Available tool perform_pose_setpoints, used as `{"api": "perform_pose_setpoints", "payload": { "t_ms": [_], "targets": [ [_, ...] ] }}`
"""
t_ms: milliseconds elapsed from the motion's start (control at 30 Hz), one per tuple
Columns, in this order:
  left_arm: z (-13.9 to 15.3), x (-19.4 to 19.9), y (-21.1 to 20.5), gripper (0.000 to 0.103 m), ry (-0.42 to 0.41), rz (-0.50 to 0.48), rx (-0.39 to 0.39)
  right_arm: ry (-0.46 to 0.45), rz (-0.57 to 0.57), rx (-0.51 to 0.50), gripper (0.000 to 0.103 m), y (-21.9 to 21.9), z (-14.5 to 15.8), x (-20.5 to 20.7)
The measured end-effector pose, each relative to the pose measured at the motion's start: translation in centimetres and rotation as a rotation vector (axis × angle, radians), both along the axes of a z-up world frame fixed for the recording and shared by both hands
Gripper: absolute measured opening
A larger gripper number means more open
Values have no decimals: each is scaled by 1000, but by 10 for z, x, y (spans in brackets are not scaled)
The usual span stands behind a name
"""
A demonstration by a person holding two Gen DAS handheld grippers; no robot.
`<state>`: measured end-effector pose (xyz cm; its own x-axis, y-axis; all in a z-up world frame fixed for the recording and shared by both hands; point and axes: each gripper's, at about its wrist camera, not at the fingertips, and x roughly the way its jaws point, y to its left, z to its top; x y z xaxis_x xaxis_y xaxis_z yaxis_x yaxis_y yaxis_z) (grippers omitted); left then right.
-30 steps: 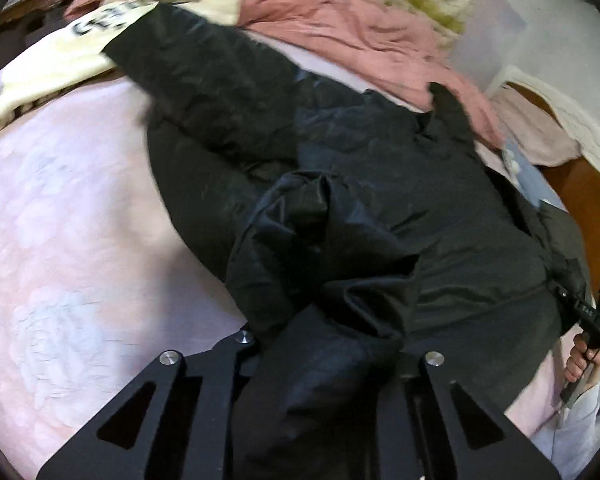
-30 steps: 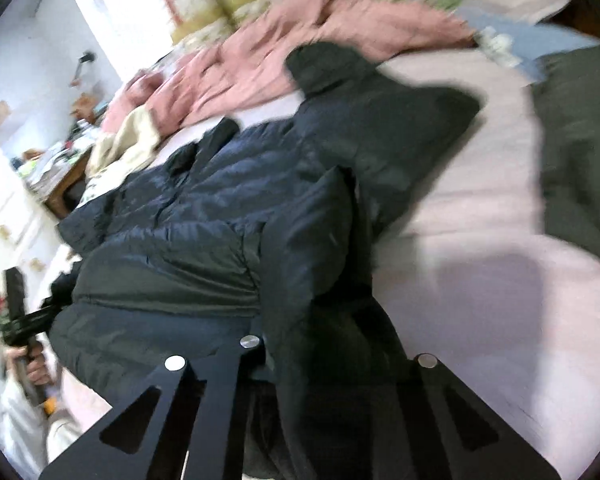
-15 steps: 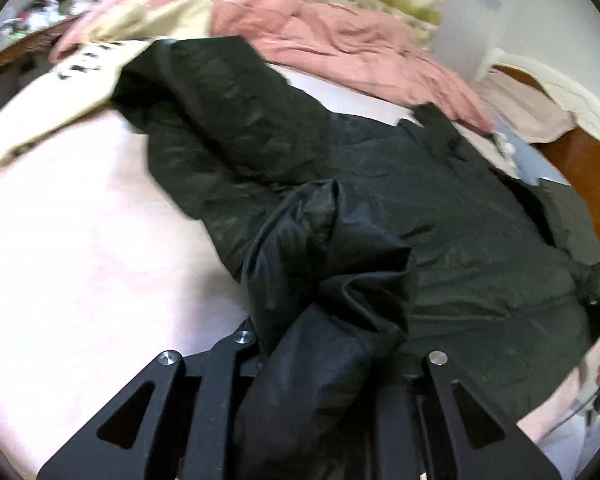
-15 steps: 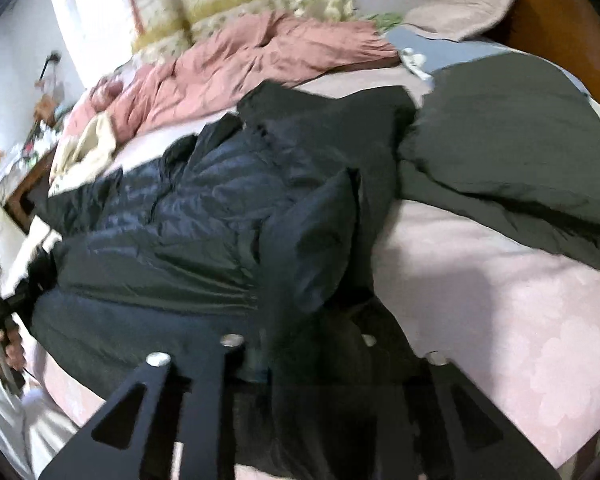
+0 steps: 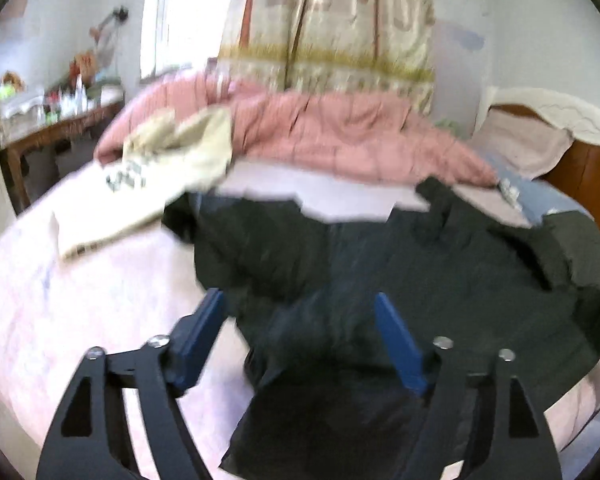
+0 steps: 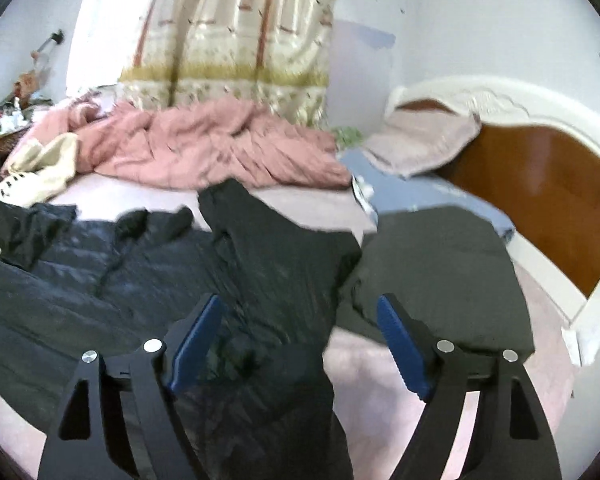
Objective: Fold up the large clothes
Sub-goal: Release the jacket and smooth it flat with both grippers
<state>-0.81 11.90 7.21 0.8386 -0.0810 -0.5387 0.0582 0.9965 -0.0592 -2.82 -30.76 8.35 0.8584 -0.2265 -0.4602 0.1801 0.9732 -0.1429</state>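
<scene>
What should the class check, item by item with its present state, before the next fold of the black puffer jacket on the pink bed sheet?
1. Left hand-held gripper released: ok. Its jaws have just been opening and stand wide, pads off the black puffer jacket.
2. Right hand-held gripper released: ok. Its jaws have just been opening too, with the jacket lying below them, ungripped.
3. Jacket resting on the pink bed sheet: ok.
4. Jacket flat and smooth: not ok, a bunched fold sits near the grippers.
5. Space beside the jacket: not ok. A dark green garment lies against its right side, and a cream printed garment lies at its left.
6. Fold edges aligned: cannot tell, pictures blurred.
</scene>
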Motion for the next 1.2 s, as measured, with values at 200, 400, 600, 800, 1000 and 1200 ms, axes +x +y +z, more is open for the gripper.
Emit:
{"api": "perform_pose_setpoints", "payload": {
  "t_ms": [200, 400, 600, 800, 1000, 1200],
  "targets": [
    [31, -15, -37, 103, -163, -20, 31, -93, 63, 131, 87, 10, 36, -6],
    [61, 13, -60, 103, -217, -21, -49, -106, 115, 294, 90, 3, 55, 5],
    [55, 66, -70, 103, -141, -37, -167, 67, 95, 206, 90, 2, 53, 71],
    [-17, 90, -88, 103, -35, 2, -75, 403, 164, 130, 90, 15, -3, 184],
    [-77, 122, -99, 93, 164, -24, -80, 507, 75, 45, 77, 19, -75, 263],
    [-79, 117, -107, 94, 163, -61, -47, 532, -107, 40, 17, 2, -100, 275]
  ]
}}
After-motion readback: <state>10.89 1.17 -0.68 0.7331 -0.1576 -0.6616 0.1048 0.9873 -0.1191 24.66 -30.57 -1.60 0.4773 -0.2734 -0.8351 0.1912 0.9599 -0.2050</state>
